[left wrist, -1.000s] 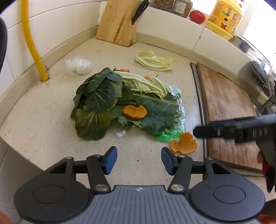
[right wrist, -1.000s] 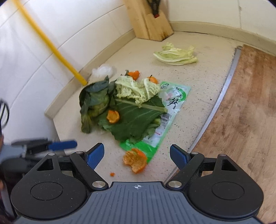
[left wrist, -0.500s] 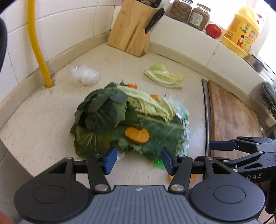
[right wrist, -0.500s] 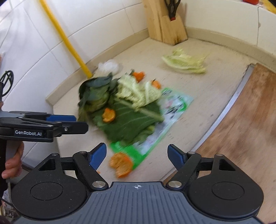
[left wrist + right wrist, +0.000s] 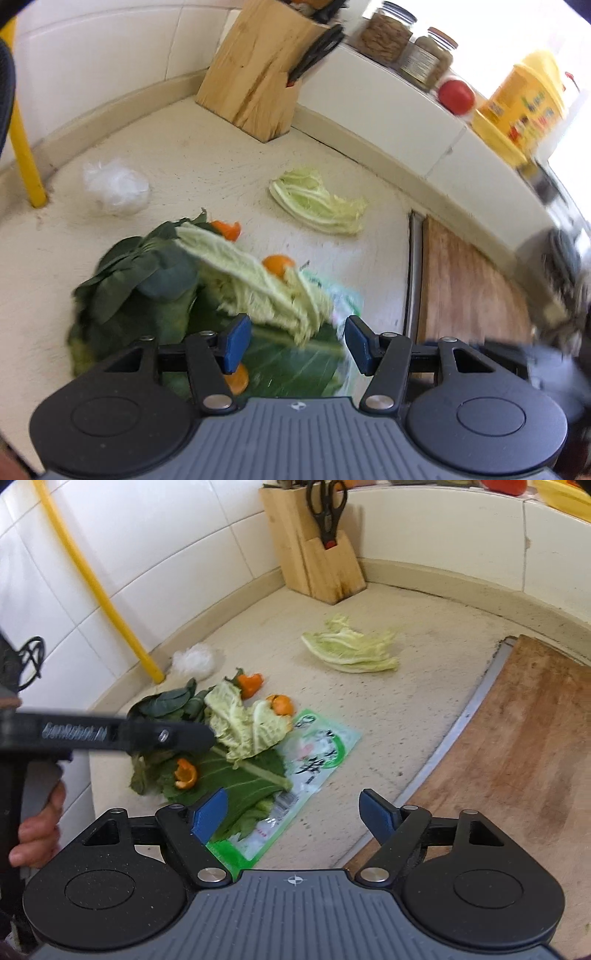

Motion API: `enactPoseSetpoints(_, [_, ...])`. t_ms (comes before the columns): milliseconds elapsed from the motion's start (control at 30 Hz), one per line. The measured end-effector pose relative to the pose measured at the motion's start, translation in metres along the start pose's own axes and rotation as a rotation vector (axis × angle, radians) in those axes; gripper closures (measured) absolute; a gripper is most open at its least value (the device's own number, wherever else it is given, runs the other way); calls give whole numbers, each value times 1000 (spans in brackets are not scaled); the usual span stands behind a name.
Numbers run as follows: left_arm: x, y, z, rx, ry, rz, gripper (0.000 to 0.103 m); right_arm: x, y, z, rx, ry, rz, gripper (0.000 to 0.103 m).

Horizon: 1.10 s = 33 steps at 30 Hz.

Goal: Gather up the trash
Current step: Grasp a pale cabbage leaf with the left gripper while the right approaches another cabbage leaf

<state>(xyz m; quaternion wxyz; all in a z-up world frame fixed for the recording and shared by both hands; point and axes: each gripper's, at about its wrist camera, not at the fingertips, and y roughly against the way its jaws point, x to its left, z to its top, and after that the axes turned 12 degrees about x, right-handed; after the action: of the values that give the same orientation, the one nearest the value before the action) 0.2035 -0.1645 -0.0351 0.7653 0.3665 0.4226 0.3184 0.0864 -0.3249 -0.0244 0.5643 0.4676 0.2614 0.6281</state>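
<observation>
Scraps that lay well ahead of the left gripper a second ago now sit right under it: the heap of leaves fills the gap between its blue pads, and the view has blurred with the advance. Its jaws stand wide apart and hold nothing. The right gripper has also closed in; the orange peel that lay loose in front of it earlier is out of its view, and its left pad now overlaps the broad veined leaf. Its jaws too are spread wide and empty.

The trash pile rests on the speckled beige counter, near the yellow pipe: dark, limp greens, pale crinkled cabbage, curled bits of peel, all on a glossy green-and-white plastic packet. A second ribbed cabbage leaf lies apart, toward the wooden knife block. A crumpled clear plastic wad sits by the pipe's foot. The worn wooden cutting board borders the counter on the right. A hand grips the left tool's handle.
</observation>
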Motion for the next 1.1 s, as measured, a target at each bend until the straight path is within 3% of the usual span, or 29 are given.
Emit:
enactPoseSetpoints(233, [19, -25, 26, -1, 134, -2, 50, -17, -3, 13, -16, -35, -12, 19])
enactPoseSetpoints(433, [14, -35, 37, -5, 132, 49, 50, -28, -10, 39, -38, -10, -51, 19])
enactPoseSetpoints(500, [17, -29, 29, -6, 136, 3, 49, -31, -11, 48, -51, 7, -73, 19])
enactPoseSetpoints(567, [21, -30, 28, 15, 140, 6, 49, -36, -14, 57, -63, 21, -75, 17])
enactPoseSetpoints(867, [10, -52, 54, -16, 185, 51, 47, -36, -50, 103, -62, 229, -167, 18])
enactPoseSetpoints(967, [10, -54, 57, -38, 186, 24, 51, -37, -62, 118, -58, 282, -202, 18])
enactPoseSetpoints(1100, [16, -58, 62, -35, 188, -16, 61, -41, -85, 134, -21, 320, -185, 19])
